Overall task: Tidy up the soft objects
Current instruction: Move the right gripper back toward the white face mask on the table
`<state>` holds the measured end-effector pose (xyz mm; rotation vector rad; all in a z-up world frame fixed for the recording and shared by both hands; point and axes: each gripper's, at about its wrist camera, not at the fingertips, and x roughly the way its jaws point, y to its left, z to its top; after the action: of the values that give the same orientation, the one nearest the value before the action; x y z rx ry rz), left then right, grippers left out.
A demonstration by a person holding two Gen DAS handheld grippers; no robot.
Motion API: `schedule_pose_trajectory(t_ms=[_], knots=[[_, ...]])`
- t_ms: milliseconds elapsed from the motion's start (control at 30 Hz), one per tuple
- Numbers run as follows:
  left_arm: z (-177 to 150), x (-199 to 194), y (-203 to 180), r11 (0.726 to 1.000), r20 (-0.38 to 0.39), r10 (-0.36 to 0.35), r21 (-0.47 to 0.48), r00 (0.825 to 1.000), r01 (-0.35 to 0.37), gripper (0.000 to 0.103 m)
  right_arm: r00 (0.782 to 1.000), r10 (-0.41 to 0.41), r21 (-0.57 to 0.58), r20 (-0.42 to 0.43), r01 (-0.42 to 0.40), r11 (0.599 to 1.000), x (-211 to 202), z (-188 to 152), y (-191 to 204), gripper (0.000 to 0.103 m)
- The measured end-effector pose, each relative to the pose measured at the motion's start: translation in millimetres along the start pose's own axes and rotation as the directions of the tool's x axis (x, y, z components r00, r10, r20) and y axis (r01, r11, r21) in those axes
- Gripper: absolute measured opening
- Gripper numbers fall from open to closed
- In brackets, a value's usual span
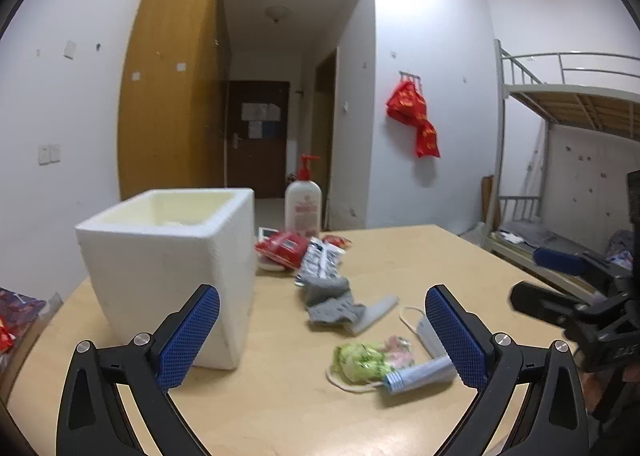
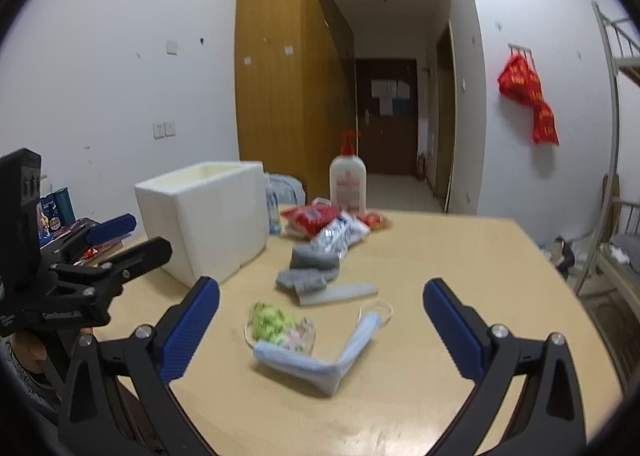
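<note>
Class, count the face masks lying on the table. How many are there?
2, both near the grippers: a blue mask and a green patterned mask touching its left end. Others may be hidden.

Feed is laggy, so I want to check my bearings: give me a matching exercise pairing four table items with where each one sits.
Things:
1. white foam box
2. grey sock
3. light blue face mask
4. white pump bottle with red top

Places:
A. far table edge
B. nearest the right gripper
C. table's left side
D. table middle, beside the snack packets

Pairs: 1-C, 2-D, 3-B, 4-A
</note>
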<state>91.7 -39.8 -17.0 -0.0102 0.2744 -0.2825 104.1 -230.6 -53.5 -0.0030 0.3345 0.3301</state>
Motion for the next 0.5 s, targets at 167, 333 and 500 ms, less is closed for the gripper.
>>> schedule_pose_trajectory(t_ms=[167,333,500], knots=[[-7.1,6.7,-3.7,1.000,-0.032,-0.027,0.008,0.999,0.028,0.103,1.000,-0.001,0.007,-0.030,0.001,1.000,5.7,-5.2,-3.3,0.103],[-11.2,17.7,-7.5,0.999,-0.067,-0.040,0.012,0.997,0.041,0.103,0.998,0.014,0.015,-0.061,-0.013,1.000,13.8,-10.1,-6.5,0.103],[-14.9,30.3,-10.2,0.998,-0.104,-0.061,0.022,0.993,0.063,0.103,0.994,0.023,0.028,-0.110,-0.021,0.999,26.0,-16.7,-13.4,0.103]])
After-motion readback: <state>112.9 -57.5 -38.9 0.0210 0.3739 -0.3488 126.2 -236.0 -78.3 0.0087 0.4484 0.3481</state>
